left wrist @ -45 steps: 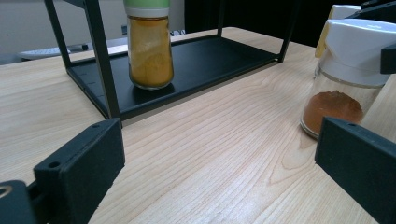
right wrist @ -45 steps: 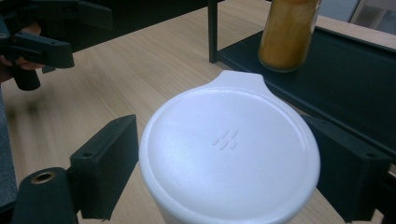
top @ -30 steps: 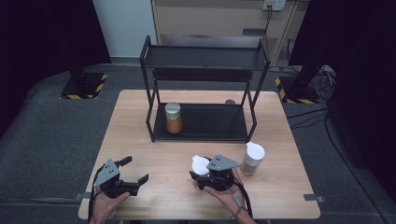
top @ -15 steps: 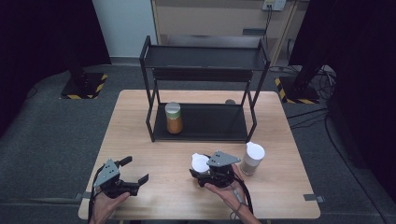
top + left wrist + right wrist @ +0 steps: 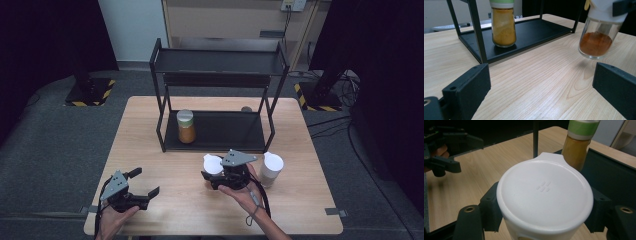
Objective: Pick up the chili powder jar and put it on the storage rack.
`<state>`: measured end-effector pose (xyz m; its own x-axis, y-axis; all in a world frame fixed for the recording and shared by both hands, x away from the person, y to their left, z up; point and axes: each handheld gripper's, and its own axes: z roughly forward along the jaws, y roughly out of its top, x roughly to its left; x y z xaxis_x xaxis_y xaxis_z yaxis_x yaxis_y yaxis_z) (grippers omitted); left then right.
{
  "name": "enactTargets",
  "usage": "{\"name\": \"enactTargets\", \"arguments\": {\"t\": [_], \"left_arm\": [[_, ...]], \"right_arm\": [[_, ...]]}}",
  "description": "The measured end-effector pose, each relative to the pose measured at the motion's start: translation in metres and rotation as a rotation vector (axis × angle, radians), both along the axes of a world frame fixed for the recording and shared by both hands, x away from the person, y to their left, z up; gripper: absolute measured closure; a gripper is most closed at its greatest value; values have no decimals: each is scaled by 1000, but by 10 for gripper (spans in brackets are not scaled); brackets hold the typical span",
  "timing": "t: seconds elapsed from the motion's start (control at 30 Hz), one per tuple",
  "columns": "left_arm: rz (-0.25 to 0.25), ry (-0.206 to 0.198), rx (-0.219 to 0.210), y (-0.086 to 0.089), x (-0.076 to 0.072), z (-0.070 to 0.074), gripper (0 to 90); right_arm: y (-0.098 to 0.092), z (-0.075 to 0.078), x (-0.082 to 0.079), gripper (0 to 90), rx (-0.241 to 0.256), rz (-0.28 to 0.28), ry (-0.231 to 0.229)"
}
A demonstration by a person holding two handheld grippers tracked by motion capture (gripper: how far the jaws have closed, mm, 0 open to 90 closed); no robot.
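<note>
Left gripper view, white-capped glass jar (image 5: 599,32) of orange powder, right claw (image 5: 216,176) clamped on it, left claw (image 5: 145,183) apart.

We see the high view from above, facing fwd/down. Left gripper view sits low over the wood, facing the yellow spice jar (image 5: 502,25). Right gripper view, v. close, sees that jar beyond its jaws too.

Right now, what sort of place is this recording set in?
Probably a lab or studio recording station, not a home: a bare wooden table with a black rack, dark curtains around it, and hazard-striped stand bases on grey carpet.
</note>
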<state>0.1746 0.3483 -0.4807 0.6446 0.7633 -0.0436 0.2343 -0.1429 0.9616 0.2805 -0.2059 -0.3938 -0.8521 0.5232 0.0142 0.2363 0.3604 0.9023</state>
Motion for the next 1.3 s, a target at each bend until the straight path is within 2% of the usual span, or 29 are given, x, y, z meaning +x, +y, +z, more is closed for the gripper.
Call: {"name": "enactTargets", "arguments": {"t": [0.63, 0.8, 1.07, 1.3], "left_arm": [[-5, 1, 1, 0, 1, 0, 4], [-7, 2, 0, 0, 1, 0, 4], [-8, 3, -1, 1, 1, 0, 4], [-10, 3, 0, 1, 2, -1, 4]], "right_arm": [[16, 32, 34, 313, 10, -53, -40], [22, 40, 43, 313, -4, -67, -51], [32, 42, 59, 313, -17, -97, -55], [36, 38, 77, 313, 2, -130, -62]]}}
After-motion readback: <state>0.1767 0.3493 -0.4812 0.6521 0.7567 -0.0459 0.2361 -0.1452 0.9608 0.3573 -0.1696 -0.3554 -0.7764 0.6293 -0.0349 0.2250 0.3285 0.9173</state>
